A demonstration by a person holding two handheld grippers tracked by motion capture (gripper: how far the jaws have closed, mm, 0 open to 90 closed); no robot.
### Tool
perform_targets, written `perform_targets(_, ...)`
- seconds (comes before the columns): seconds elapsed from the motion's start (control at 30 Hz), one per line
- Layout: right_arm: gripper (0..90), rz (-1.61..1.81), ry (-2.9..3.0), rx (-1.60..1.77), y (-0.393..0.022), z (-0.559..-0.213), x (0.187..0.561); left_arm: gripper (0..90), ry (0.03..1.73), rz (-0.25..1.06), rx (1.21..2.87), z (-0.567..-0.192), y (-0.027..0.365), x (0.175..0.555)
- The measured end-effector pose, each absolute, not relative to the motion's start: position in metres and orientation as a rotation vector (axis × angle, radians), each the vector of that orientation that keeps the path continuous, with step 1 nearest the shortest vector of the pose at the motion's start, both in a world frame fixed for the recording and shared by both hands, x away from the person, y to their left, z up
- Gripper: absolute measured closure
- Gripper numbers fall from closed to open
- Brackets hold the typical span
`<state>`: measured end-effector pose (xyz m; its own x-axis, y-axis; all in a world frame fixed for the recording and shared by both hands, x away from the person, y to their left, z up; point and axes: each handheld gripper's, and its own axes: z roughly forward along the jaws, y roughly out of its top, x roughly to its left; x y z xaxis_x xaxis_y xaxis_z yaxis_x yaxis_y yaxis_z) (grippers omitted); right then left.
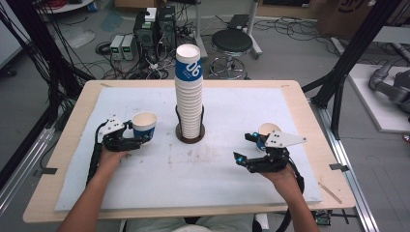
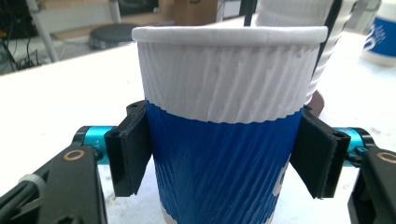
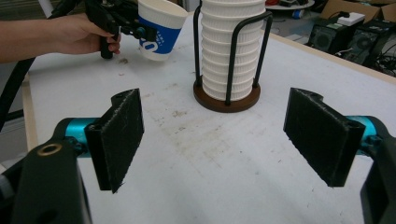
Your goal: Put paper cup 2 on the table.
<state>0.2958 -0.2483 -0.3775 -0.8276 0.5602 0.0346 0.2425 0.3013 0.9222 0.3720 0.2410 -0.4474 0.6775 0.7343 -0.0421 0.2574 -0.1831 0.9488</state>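
Observation:
My left gripper (image 1: 137, 134) is shut on a white and blue paper cup (image 1: 144, 124) at the left of the white mat (image 1: 145, 183). In the left gripper view both black pads (image 2: 130, 149) press on the cup's (image 2: 219, 140) blue band. The right gripper view shows that cup (image 3: 161, 30) tilted and just above the mat, in the far hand's gripper (image 3: 133, 28). A tall stack of the same cups (image 1: 188, 92) stands in a black wire holder with a brown round base (image 1: 190, 134) at mid table. My right gripper (image 1: 243, 147) stands open over bare mat, its pads (image 3: 119, 135) wide apart.
A second single cup (image 1: 269, 130) stands upright on the mat just beyond my right gripper, and is also the cup (image 2: 380, 37) at the top right of the left gripper view. The wooden table's edge (image 1: 309, 111) rims the mat. A stool (image 1: 232, 43) and electronics lie on the floor behind.

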Motion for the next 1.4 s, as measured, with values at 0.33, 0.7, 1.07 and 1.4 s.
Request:
perform_targets(0.33,20.6,1.537,2.284,0.724,-0.249,-0.378,0.295,27.5,0.843,0.551,1.821,-0.445,0.240,0.369)
perform_targets(0.7,20.7,1.540,2.280,0.733,-0.251,-0.377,0.295,25.3,0.870,0.558,1.851,-0.443,0.242,0.362)
perform_targets(1.07,20.7,1.540,2.289,0.731,-0.251,-0.378,0.296,17.5,0.941,0.507,1.841,-0.443,0.241,0.358)
perform_targets(1.4,20.7,1.539,2.284,0.736,-0.253,-0.378,0.296,17.4,0.928,0.501,1.832,-0.439,0.259,0.334)
